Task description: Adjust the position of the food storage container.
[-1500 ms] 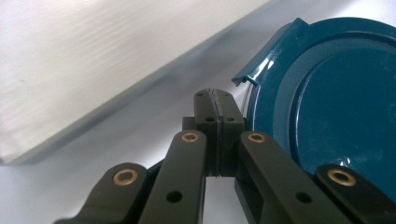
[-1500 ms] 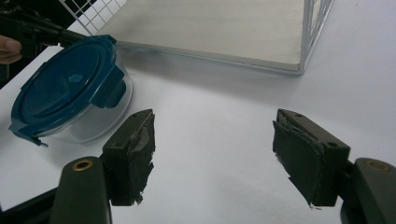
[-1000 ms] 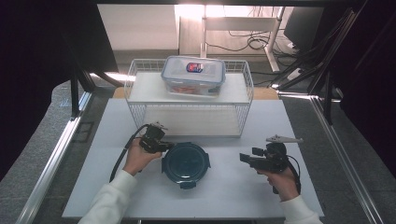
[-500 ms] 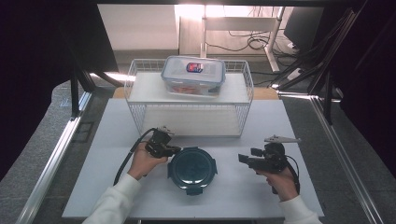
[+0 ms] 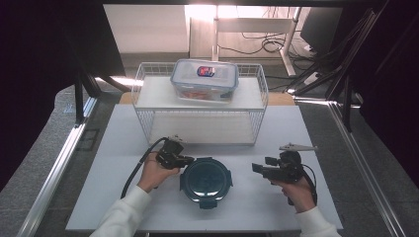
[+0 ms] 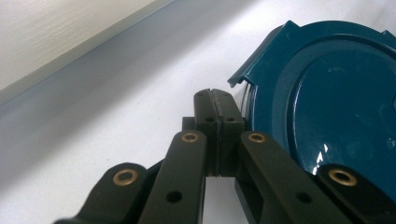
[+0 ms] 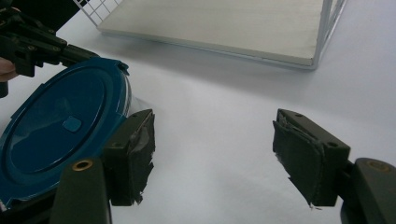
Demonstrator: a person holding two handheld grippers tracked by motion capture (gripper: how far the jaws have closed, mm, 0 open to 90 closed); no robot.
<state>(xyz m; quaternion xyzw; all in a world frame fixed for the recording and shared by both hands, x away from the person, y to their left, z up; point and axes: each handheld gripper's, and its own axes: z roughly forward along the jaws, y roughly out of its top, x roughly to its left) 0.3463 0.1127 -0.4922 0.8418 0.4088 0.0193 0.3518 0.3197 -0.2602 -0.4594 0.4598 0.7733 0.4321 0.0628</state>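
Two grippers: left gripper [image 5: 190,160], right gripper [image 5: 257,168]. One round blue-lidded container [image 5: 206,179] on table [image 5: 296,133]. One wire rack [image 5: 148,126]. One clear rectangular box [image 5: 204,80] on rack's top shelf. Two hands, two white sleeves.

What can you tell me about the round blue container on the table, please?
The round blue container is a low clear tub under a dark teal plastic lid with four latch flaps and a raised centre panel. It lies flat on the white table, lid on. The shut left gripper is at its rim beside one flap; actual contact is unclear.
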